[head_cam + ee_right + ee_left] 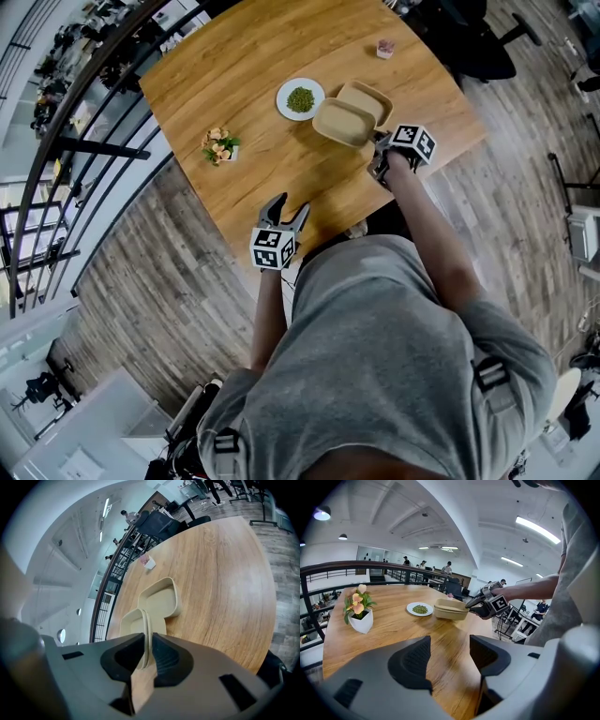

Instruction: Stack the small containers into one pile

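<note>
My right hand-held gripper (146,653) is clamped on the rim of a beige container (342,122). The jaws stand nearly together with the thin edge pinched between the pads. The rim looks layered at the pinch, and I cannot tell whether it is one wall or two nested ones. The container stretches straight out from the tips. Its far end overlaps the near corner of a second container (161,597) of the same colour and shape, which lies open side up on the desk (253,56) just ahead of this hand-held gripper. Whether the held one is clear of the wood I cannot tell. Further ahead of the jaws, well past both containers, a small cup (149,563) stands near the far edge of the desk.

My left hand-held gripper (450,656) has its jaws apart, with only bare wood showing between them. It hovers over the near edge of the desk, well apart from the containers, which sit ahead of it and to its right. A white plate (419,609) with a small heap of green bits lies ahead of it, just left of the held container. A flower pot (360,613), white with peach blooms, stands ahead and to its left.
</note>
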A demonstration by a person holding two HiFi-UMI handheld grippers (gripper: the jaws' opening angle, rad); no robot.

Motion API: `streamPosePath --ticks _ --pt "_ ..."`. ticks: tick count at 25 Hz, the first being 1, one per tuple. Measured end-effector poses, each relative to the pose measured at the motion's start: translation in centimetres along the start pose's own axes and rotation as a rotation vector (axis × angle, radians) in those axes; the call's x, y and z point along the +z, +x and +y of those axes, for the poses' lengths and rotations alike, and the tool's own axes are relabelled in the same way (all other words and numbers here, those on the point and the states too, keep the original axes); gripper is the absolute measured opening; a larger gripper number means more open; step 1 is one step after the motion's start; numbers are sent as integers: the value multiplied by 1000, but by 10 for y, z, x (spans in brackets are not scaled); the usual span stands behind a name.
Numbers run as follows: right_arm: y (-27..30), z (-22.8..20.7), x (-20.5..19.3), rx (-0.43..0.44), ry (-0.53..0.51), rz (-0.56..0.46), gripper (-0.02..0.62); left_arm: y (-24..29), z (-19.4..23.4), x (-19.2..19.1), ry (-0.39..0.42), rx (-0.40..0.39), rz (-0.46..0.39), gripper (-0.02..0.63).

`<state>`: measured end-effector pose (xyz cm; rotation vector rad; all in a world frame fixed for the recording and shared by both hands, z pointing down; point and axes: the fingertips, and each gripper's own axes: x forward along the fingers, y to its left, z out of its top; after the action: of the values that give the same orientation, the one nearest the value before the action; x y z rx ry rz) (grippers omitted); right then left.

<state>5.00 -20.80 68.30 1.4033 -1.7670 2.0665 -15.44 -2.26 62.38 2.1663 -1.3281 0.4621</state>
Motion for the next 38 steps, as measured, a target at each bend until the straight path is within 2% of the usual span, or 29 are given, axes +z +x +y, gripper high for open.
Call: streamPosePath --ticks 11,21,38 --pt "6 11 24 33 16 22 55 15 -4 20 -7 26 0 270" --pt "6 11 64 47 37 11 55 37 -13 37 -9 36 10 270" --pt "-3 -22 108 34 70 19 55 85 -41 56 0 8 40 270"
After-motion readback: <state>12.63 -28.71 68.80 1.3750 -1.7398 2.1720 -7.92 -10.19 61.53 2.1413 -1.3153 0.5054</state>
